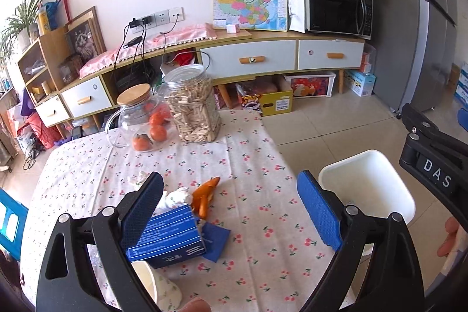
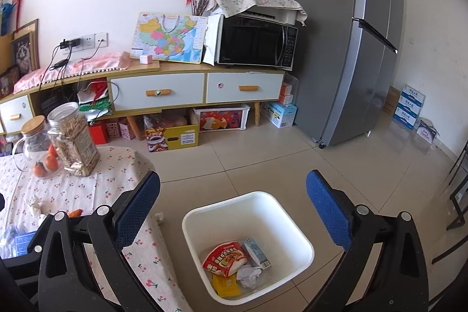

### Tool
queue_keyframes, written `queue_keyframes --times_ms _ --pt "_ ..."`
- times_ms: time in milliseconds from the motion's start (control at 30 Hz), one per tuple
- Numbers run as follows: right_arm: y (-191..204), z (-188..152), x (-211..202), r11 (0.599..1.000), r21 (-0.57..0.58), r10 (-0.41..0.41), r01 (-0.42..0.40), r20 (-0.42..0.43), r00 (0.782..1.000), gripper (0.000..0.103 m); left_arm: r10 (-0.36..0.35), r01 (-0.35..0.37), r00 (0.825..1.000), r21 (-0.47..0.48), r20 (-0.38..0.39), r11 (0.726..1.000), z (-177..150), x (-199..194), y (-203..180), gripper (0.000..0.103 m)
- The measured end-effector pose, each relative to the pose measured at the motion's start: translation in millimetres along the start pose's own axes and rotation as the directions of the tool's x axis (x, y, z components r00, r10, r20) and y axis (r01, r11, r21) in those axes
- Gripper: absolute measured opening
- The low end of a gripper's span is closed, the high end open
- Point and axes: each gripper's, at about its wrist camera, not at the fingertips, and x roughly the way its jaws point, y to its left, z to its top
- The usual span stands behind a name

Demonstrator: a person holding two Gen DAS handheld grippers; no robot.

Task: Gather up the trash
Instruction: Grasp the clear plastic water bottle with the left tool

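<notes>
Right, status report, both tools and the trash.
Left tool open, empty. Right tool open, empty, above bin. Blue box, orange peel on table. Nothing blocking.

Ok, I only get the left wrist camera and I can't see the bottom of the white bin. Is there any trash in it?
Observer: Yes. The right wrist view looks straight into the white bin. A red instant-noodle bowl, a small carton, a crumpled paper and a yellow packet lie at the bottom.
Operator: And is the other gripper holding anything? I only see its side.
Observer: No. The right gripper is open above the bin, with nothing between its fingers.
</notes>
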Motion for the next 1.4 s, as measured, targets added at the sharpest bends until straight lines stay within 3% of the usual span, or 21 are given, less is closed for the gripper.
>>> queue_keyframes --times_ms 167,300,467,600,667,733,867,933,1000,1067,1133,1200,1233,1333,1400 --pt "28.9 -3.4 0.7 0.992 -0.027 0.122 -0.124 -0.067 0.99 0.096 0.064 -0.061 0.997 0.05 -0.047 0.997 -4.6 3.5 39.3 0.09" --pt "47.7 -8.6 8.2 0.978 -0.019 0.201 -0.206 -0.144 0.969 0.096 0.097 -0.075 0.985 0.154 -0.144 0.985 -7.4 13.9 71.8 0.09" --pt "69.2 -14.3 18.0 0.959 -0.01 0.273 -0.282 -0.223 0.936 0.096 0.138 -0.036 0.936 0.302 -0.323 0.953 -17.1 37.1 108.4 0.09" --pt "86.1 -19.4 23.7 0.933 0.005 0.346 -0.36 -0.292 0.892 0.096 0.112 0.016 0.893 0.279 -0.435 0.96 -16.2 55.2 138.2 0.09" --pt "94.1 -24.1 29.4 0.91 0.035 0.398 -0.412 -0.351 0.848 0.096 0.123 0.026 0.869 0.293 -0.479 0.956 -18.6 67.9 148.0 0.09" --pt "100.9 -30.3 37.8 0.88 0.097 0.459 -0.465 -0.419 0.783 0.096 0.148 0.026 0.839 0.31 -0.524 0.95 -24.8 82.2 155.7 0.09" --pt "111.6 -46.6 58.0 0.807 0.272 0.58 -0.525 -0.531 0.617 0.096 0.18 0.022 0.781 0.315 -0.598 0.949 -39.7 112.1 174.0 0.088" --pt "118.0 -55.8 66.8 0.768 0.355 0.631 -0.533 -0.562 0.535 0.096 0.169 0.049 0.747 0.307 -0.643 0.951 -50.9 125.7 181.0 0.079" --pt "124.6 -64.7 73.2 0.738 0.416 0.665 -0.532 -0.584 0.466 0.096 0.147 0.083 0.731 0.3 -0.667 0.95 -58.7 134.6 182.8 0.076" --pt "130.6 -72.7 76.2 0.716 0.455 0.686 -0.529 -0.599 0.413 0.096 0.16 0.088 0.722 0.319 -0.673 0.944 -65.1 142.6 181.8 0.076" --pt "137.9 -78.3 77.3 0.705 0.477 0.696 -0.525 -0.609 0.381 0.096 0.143 0.102 0.714 0.303 -0.685 0.947 -68.7 149.6 180.7 0.075" --pt "144.3 -82.0 75.5 0.7 0.48 0.697 -0.528 -0.618 0.363 0.096 0.109 0.113 0.709 0.266 -0.696 0.957 -70.9 153.9 181.8 0.058" --pt "147.3 -82.6 74.5 0.696 0.481 0.699 -0.533 -0.622 0.353 0.096 0.105 0.109 0.71 0.255 -0.697 0.961 -72.5 154.0 182.6 0.057" --pt "155.2 -79.4 67.1 0.673 0.471 0.712 -0.57 -0.62 0.328 0.096 0.095 0.09 0.736 0.237 -0.67 0.967 -72.7 144.3 186.6 0.057" --pt "161.3 -72.8 56.7 0.661 0.426 0.712 -0.618 -0.617 0.336 0.096 0.085 0.058 0.768 0.201 -0.635 0.978 -69.1 129.9 194.3 0.057"
